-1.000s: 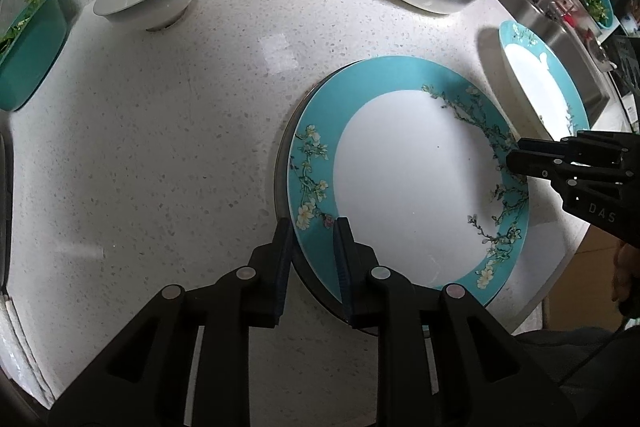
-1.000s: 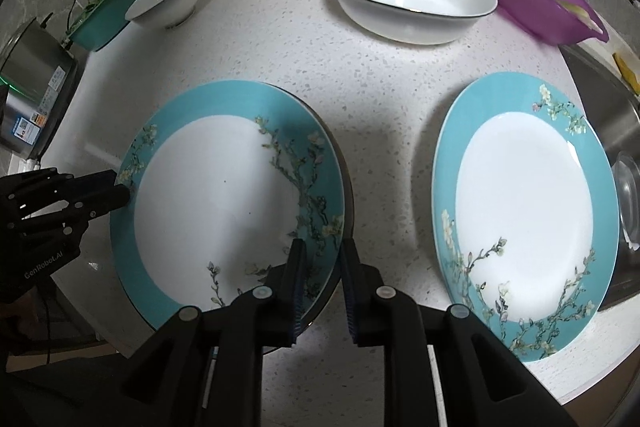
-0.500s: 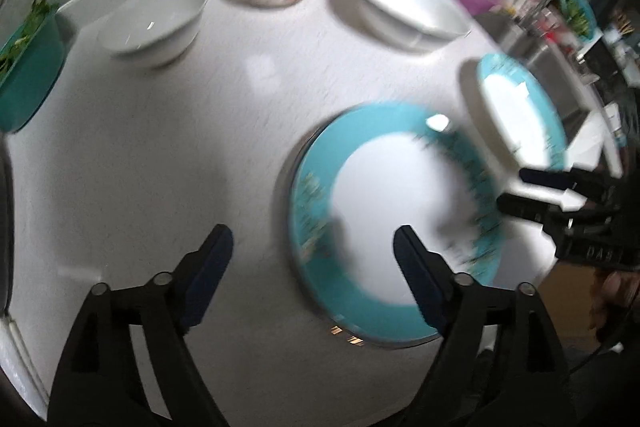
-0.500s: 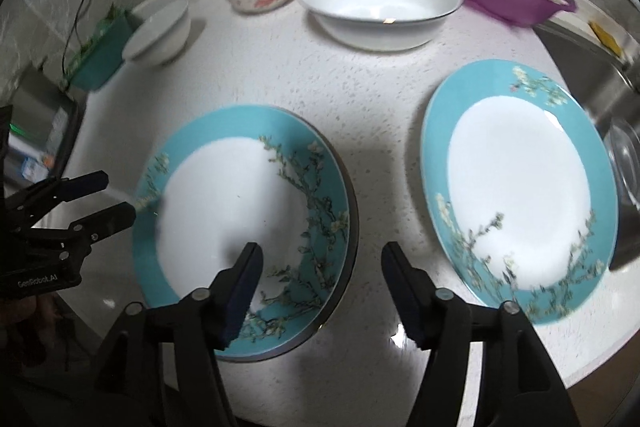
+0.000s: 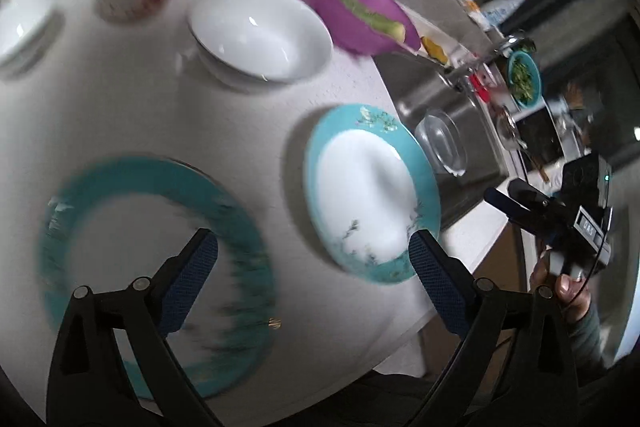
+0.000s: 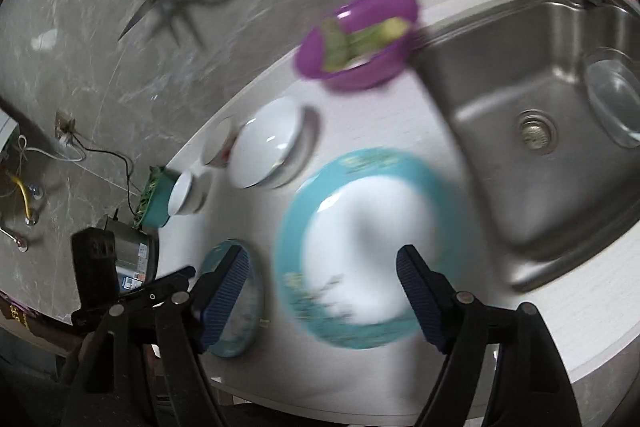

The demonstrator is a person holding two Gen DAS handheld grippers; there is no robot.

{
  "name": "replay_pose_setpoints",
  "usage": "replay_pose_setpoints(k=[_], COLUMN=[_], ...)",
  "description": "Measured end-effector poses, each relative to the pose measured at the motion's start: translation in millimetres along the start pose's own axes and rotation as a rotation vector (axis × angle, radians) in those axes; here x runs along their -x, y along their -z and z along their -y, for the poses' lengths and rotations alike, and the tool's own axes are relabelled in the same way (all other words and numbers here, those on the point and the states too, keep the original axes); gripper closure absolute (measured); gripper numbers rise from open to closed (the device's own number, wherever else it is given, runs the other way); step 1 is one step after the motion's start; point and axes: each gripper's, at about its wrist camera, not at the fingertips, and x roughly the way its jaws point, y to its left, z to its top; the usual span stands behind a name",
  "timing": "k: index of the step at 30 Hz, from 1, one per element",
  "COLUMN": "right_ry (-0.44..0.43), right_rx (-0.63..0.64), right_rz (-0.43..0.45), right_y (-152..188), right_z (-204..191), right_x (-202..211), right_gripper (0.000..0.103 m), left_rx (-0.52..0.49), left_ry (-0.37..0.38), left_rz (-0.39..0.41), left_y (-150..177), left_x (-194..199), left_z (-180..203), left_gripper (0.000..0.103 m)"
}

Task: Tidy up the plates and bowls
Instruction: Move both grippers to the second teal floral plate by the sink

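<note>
Two teal plates sit flat on the white counter (image 5: 132,115), so the job now looks like stacking them. The left gripper (image 5: 312,255) hangs above the counter, tilted down. Its jaws are opening wide and nothing is between them. The stacked teal plate (image 5: 156,187) lies at about nine o'clock from it, blurry, with a dark rim peeking out under it.

The lone teal plate (image 5: 360,187) lies just past the right finger, at about one o'clock, beside the sink (image 5: 440,95). The big white bowl (image 5: 260,31) sits at twelve o'clock, farther back.

The right gripper (image 6: 322,279) points down at that lone plate. Its jaws are opening too, and empty. Next, I think, both grippers must pinch this plate's rim at opposite sides.
</note>
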Motion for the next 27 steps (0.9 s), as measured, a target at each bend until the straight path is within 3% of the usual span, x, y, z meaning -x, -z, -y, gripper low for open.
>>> replay_pose_setpoints(k=[3,7,13,20,27], right_ry=[-0.035,-0.086,-0.113,-0.145,-0.159], right_rx=[-0.026,-0.017,0.018,0.035,0.029], right_rz=[-0.060,-0.110,-0.195,-0.262,-0.299], right_y=[-16.9,-30.5,-40.5,-48.3,-49.8], right_z=[39.3,58.7,75.6,86.2,95.4], right_x=[0.1,-13.9,-45.6,-75.2,-88.7], right_gripper=[0.023,0.023,0.024,0.026,0.030], left_rx=[-0.008,-0.027,0.061,0.099,0.150], left_ry=[-0.015,-0.050,-0.088,-0.149,-0.148], left_rz=[0.000,-0.014,-0.053,-0.030,-0.058], left_y=[8.5,18.6,31.1,26.0,19.7], left_x=[-22.1,-48.2,-77.6,-94.6,-107.3], left_z=[30.6,64.8,69.8,58.0,40.3], left_gripper=[0.006,0.006,0.007,0.008,0.029])
